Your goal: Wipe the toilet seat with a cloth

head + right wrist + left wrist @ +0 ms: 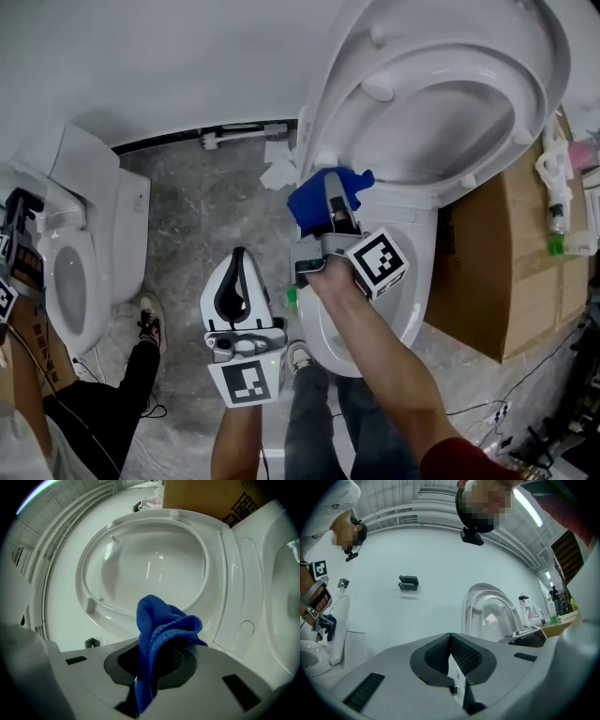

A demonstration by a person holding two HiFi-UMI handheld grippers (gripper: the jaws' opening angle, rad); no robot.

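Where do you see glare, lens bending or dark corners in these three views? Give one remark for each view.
Head view: even light; the raised toilet lid looks stretched. Left gripper view: black rounded corners; a ceiling light strip flares white. Right gripper view: small glints on the glossy toilet lid; the blue cloth is crisp.

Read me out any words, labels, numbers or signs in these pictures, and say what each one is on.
Nothing reads clearly.
Cardboard box: dark print, tilted and cut off, unreadable.
Cubes on the left gripper and right gripper: square marker patterns only, no letters.
Spray bottle: label too small to read.
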